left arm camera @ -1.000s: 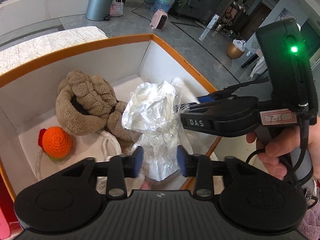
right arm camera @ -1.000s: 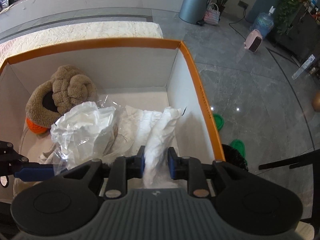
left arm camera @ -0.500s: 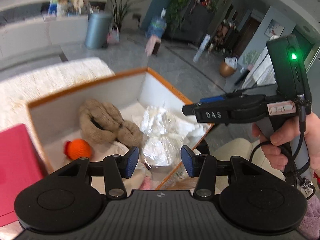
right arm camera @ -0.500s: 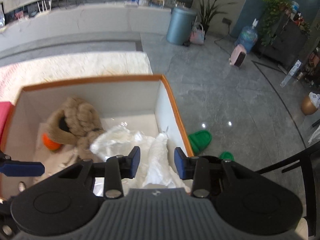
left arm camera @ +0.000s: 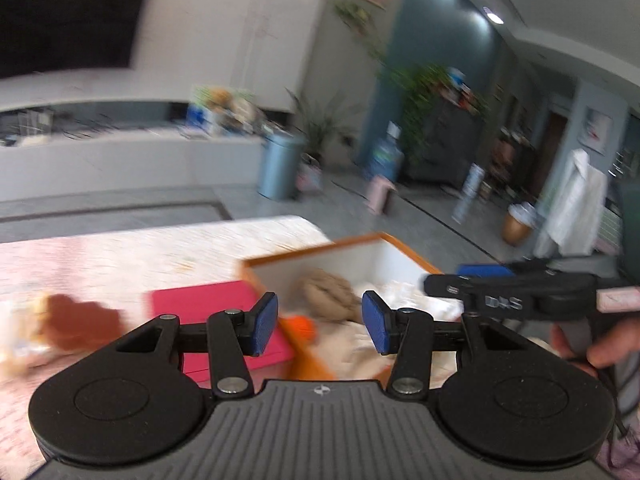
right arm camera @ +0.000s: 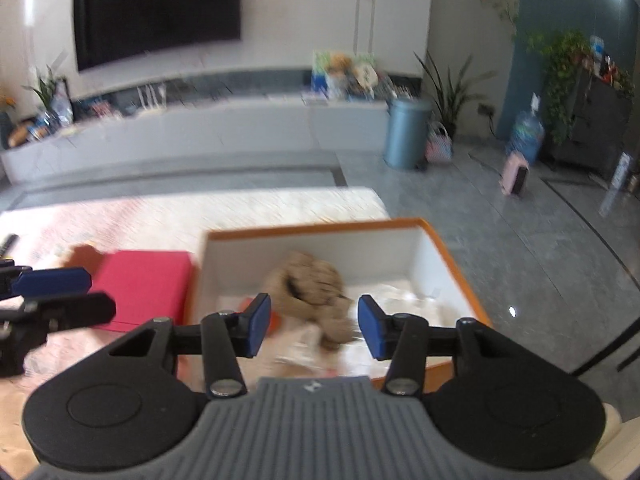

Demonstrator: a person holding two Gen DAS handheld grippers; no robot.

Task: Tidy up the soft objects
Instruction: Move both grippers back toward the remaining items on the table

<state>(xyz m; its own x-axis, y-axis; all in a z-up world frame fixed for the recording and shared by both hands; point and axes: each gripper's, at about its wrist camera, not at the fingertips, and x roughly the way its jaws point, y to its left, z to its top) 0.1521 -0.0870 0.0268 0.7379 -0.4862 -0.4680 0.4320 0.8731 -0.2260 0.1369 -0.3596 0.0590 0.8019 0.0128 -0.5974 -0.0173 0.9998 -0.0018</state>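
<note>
An orange-rimmed white box (right arm camera: 448, 248) holds a brown plush toy (right arm camera: 308, 284), an orange knitted ball (left arm camera: 302, 326) and white plastic-wrapped soft items (right arm camera: 400, 300). The box also shows in the left wrist view (left arm camera: 344, 246). My left gripper (left arm camera: 318, 326) is open and empty, raised above and in front of the box. My right gripper (right arm camera: 312, 326) is open and empty, also raised above the box. Both views are blurred. The right gripper's body (left arm camera: 520, 296) shows at the right of the left wrist view.
A red box (right arm camera: 144, 280) lies left of the orange-rimmed box on a pale patterned cloth (right arm camera: 200, 212). A brown soft object (left arm camera: 76, 326) lies further left. Grey floor, a blue bin (right arm camera: 406, 132) and a TV bench are behind.
Both grippers let go of the white wrapped items, opened wide, and pulled up and back from the box. The views now tilt up toward the room.
</note>
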